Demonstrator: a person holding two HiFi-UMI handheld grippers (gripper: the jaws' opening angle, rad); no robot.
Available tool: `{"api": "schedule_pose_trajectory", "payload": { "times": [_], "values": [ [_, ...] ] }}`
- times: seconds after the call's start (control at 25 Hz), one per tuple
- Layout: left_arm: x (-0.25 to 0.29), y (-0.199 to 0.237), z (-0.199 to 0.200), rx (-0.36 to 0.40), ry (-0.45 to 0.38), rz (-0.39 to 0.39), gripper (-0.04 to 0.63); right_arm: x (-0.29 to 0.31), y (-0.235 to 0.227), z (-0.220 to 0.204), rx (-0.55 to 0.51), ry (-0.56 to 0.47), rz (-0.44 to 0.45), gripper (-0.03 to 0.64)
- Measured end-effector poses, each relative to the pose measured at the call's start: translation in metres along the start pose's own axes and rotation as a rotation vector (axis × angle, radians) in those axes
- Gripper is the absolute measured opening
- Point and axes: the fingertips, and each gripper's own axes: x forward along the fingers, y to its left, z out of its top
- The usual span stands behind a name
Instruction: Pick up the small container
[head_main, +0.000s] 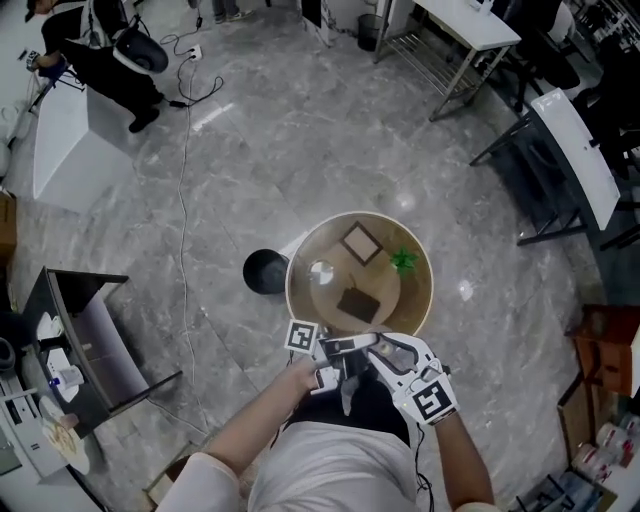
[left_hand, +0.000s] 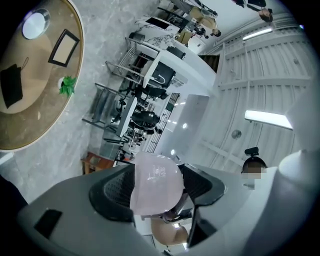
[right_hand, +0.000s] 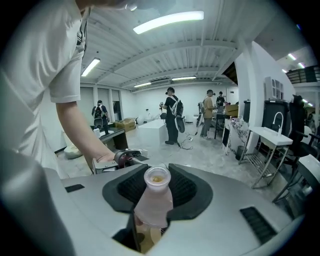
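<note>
My right gripper (right_hand: 152, 212) is shut on a small translucent pinkish bottle (right_hand: 153, 200). The bottle's open neck points away from the camera and something yellowish shows inside. My left gripper (left_hand: 157, 192) is shut on a pale pink, dome-shaped translucent piece (left_hand: 157, 182) that looks like a cap; its pads (left_hand: 112, 192) sit against both sides. In the head view both grippers are close to my body, left gripper (head_main: 330, 358) and right gripper (head_main: 378, 352) almost touching, just in front of the round table's near rim (head_main: 418, 305). What they hold is too small to make out there.
The round wooden table (left_hand: 45, 115) carries a round dish (head_main: 322, 270), a square frame (head_main: 361, 243), a green sprig (head_main: 403, 261) and a dark flat pouch (head_main: 358, 303). A black round stool (head_main: 265, 271) stands at its left. White desks and black chairs are at the upper right. People stand farther off.
</note>
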Motion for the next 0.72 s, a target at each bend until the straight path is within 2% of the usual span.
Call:
{"api": "schedule_pose_trajectory", "payload": {
  "times": [0.32,0.48,0.72],
  "values": [
    [0.020,-0.036,-0.035,-0.023,-0.030,-0.030,0.299,-0.038,0.016,0.041,-0.001,-0.047,-0.035,0.143],
    [0.033,-0.043,-0.063,-0.004,0.008,-0.012,0.298,-0.067,0.029,0.048,-0.017,-0.063,-0.053,0.143],
    [0.046,-0.050,-0.117,0.016,-0.010,0.029,0.298,-0.116,0.061,0.054,0.000,-0.107,-0.057,0.143]
  ]
}}
